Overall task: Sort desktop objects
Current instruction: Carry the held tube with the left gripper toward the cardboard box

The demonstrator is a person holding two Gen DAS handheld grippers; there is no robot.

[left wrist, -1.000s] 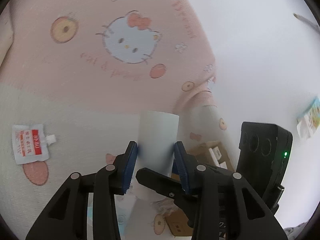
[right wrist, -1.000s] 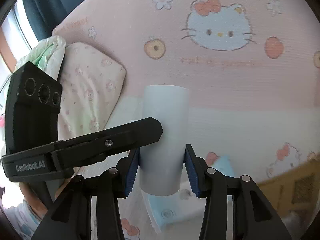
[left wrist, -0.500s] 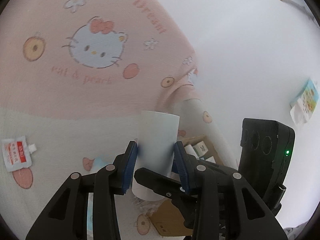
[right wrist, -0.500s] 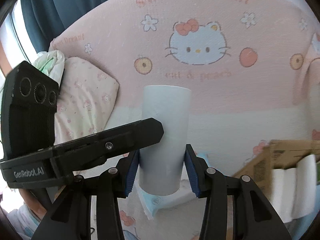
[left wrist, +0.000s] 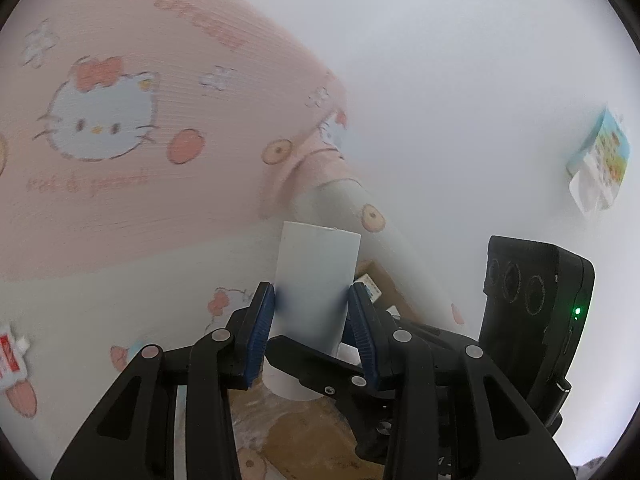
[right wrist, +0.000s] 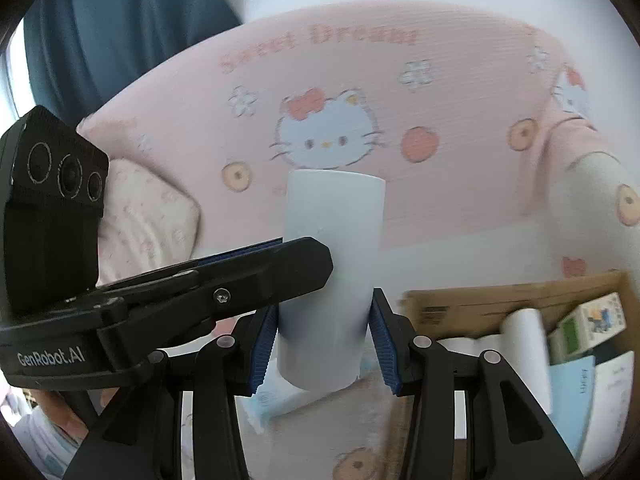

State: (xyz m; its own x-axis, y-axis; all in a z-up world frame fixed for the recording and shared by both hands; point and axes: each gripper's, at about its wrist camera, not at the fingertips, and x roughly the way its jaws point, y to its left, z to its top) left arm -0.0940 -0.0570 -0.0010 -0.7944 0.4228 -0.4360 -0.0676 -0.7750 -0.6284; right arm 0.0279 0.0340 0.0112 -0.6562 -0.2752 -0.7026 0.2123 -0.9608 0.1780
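Note:
A plain white cylinder [left wrist: 318, 276] stands upright between the blue pads of my left gripper [left wrist: 314, 312], which is shut on it. The same white cylinder [right wrist: 334, 216] is also clamped low down by my right gripper [right wrist: 324, 332]. The two grippers hold it from different sides: a black finger [left wrist: 308, 356] of the right one crosses the cylinder's base in the left wrist view, and a left finger [right wrist: 260, 276] crosses it in the right wrist view. The cylinder hangs clear of the bedding, with an open cardboard box [right wrist: 500, 300] below to the right.
The box holds white rolls [right wrist: 520, 328], a small printed carton [right wrist: 588, 320] and blue booklets [right wrist: 572, 392]. A light-blue packet [right wrist: 280, 400] lies under the cylinder, a red-and-white pouch [left wrist: 10, 356] at far left. A pink cat-print cushion [right wrist: 328, 136], a pillow [right wrist: 148, 216] and a blue curtain [right wrist: 120, 20] stand behind.
Both grippers have risen with the cylinder and carried it to the right. The cardboard box has come into the right wrist view, and the pouch has slid to the left edge.

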